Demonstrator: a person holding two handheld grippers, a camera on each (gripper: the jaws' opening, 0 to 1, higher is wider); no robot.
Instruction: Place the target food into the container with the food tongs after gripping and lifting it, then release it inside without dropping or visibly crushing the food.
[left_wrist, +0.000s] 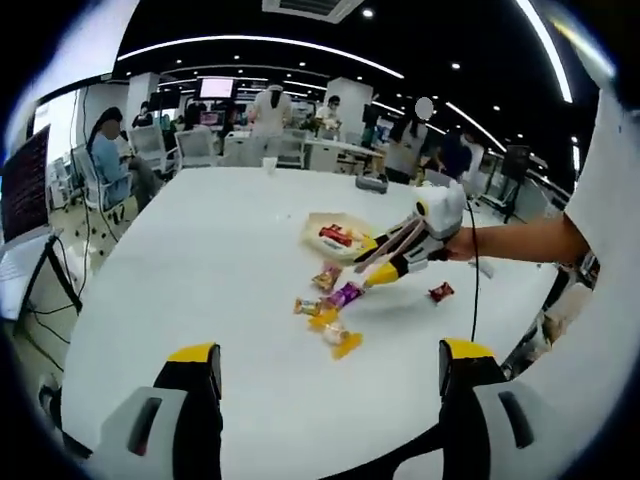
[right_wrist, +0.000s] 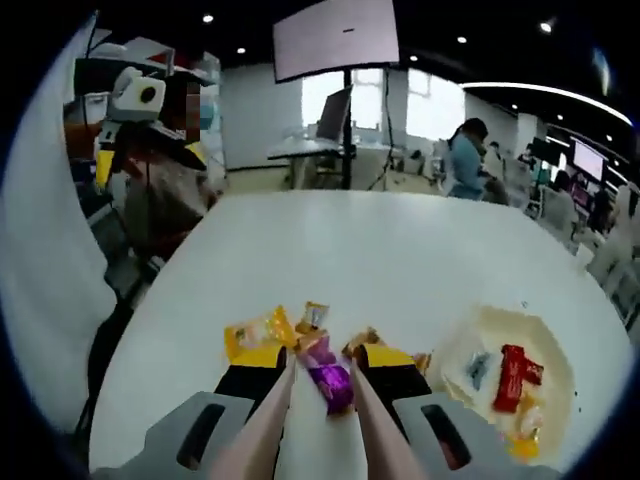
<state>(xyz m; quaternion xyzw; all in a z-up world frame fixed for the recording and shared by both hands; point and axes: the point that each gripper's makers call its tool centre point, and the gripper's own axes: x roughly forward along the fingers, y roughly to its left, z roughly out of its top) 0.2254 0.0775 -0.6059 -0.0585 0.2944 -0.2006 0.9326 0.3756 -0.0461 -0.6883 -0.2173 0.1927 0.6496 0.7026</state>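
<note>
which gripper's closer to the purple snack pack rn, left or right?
Right. The right gripper holds tongs whose tips flank the purple pack. The left gripper hangs open, well back from the pack across bare table.

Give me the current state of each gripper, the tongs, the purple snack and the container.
left gripper: open, empty, hovering above the table.
right gripper: holding the tongs.
tongs: tips straddling the purple snack, not clearly closed on it.
purple snack: on the table, not lifted.
container: upright beside the pile, already holding a red packet and other snacks.
</note>
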